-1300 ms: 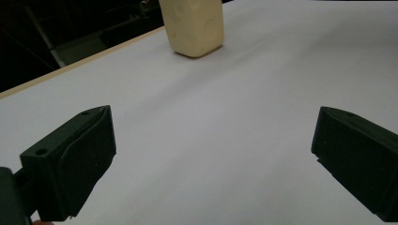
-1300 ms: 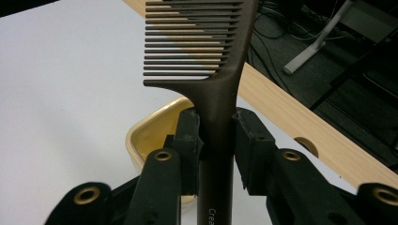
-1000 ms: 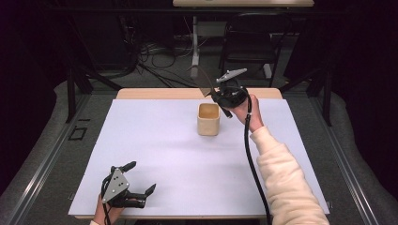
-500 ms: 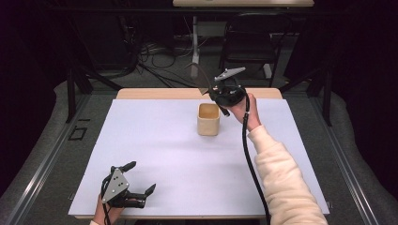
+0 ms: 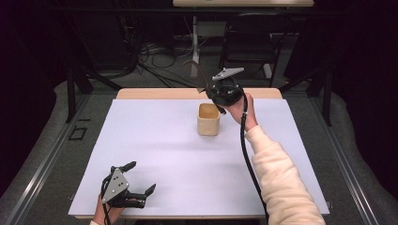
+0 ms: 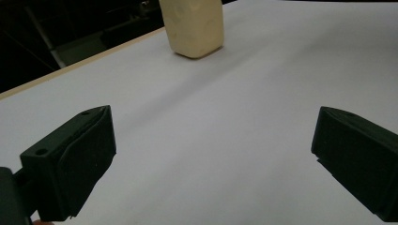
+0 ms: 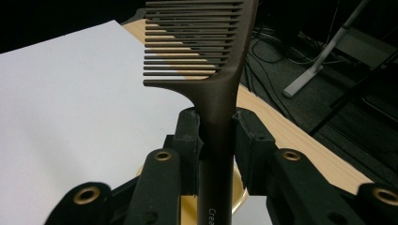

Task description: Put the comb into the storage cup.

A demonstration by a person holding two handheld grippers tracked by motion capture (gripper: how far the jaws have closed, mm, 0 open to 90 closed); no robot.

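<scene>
Change: none noted since earlier frames | right gripper (image 7: 217, 133) clamped on comb (image 7: 206, 61), held above cup (image 5: 208, 119) | left gripper (image 6: 211, 154) open, idle on bench (image 5: 164, 154) | insertion pending.

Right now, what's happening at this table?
A person works two handheld grippers. The right gripper is shut on a brown comb, held in the air above a cream cup at the far side of the white table. The left gripper rests open near the front edge, holding nothing.
</scene>
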